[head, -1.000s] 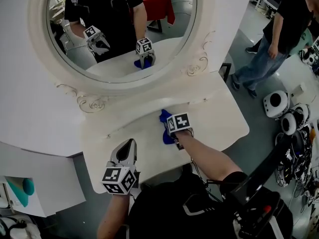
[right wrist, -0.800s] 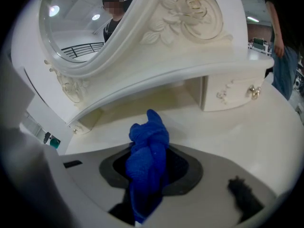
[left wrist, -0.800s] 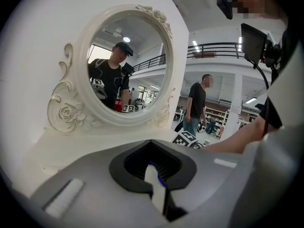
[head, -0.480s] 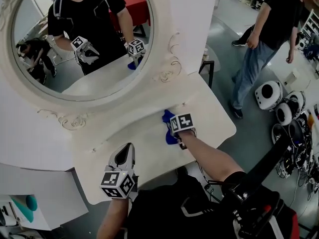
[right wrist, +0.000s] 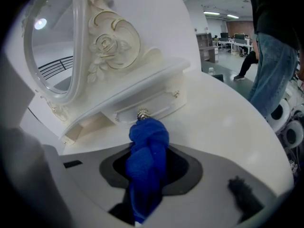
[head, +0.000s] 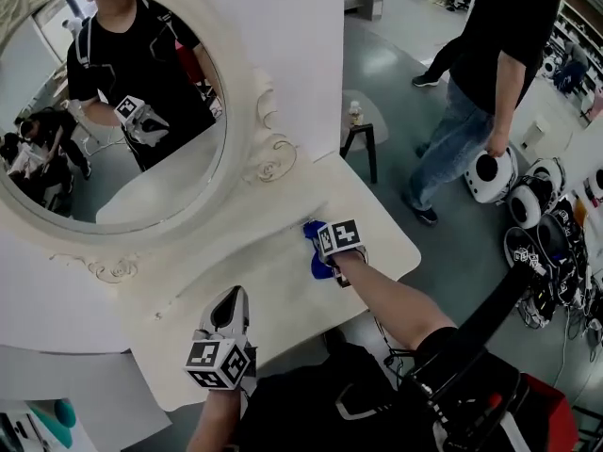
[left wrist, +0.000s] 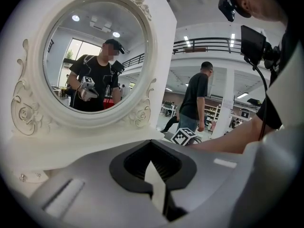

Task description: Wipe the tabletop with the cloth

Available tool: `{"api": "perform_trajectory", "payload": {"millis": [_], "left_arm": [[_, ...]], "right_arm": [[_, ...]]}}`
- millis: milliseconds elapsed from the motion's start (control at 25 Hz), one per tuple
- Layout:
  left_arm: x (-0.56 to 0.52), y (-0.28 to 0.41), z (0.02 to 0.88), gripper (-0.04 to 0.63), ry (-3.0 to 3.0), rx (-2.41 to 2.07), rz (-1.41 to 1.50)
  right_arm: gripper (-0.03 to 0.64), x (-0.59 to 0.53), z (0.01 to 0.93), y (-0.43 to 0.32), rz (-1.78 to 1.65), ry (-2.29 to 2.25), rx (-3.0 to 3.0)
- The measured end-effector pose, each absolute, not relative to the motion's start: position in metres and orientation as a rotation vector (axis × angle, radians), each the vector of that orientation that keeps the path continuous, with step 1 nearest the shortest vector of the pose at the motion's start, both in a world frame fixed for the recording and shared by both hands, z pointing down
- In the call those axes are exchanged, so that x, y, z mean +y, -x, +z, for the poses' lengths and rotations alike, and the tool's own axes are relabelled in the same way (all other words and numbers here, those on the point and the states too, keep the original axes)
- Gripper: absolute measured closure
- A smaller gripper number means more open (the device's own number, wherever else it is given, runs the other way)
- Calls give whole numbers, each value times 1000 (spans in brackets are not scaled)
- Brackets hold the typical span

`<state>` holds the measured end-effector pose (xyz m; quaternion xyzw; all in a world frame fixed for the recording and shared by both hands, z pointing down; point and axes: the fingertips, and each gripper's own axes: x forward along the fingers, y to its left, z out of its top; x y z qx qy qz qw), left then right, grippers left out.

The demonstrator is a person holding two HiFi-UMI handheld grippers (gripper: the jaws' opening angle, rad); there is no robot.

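Note:
A blue cloth (head: 312,230) lies bunched on the white tabletop (head: 273,285) of a vanity, near its small drawer. My right gripper (head: 318,252) is shut on the blue cloth and presses it toward the table. In the right gripper view the cloth (right wrist: 148,141) hangs twisted between the jaws of the right gripper (right wrist: 146,177), just in front of the drawer knob (right wrist: 142,114). My left gripper (head: 233,301) hovers over the table's front left part, shut with nothing in it. In its own view the left gripper (left wrist: 153,169) has its jaws closed together.
A large oval mirror (head: 122,130) in a carved white frame rises behind the table. A person (head: 490,73) stands to the right on the grey floor beside a small stool (head: 363,125). White round machines (head: 490,172) and cables sit at the far right.
My right gripper has slid the blue cloth to the right along the tabletop, past the mirror's carved corner. The left gripper has stayed near the front edge. The person at right has stepped closer.

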<state>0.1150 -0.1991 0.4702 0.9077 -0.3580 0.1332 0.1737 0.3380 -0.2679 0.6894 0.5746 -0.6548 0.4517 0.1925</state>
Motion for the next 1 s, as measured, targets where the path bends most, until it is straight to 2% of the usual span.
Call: {"api": "perform_trajectory", "payload": {"millis": [640, 1000], "left_arm": [[-199, -183, 476, 588, -2583, -967, 388], [-203, -190, 474, 588, -2594, -938, 386]], "right_arm": [[485, -270, 691, -462, 1285, -1770, -1747], [485, -255, 690, -529, 1278, -1900, -1612]]}}
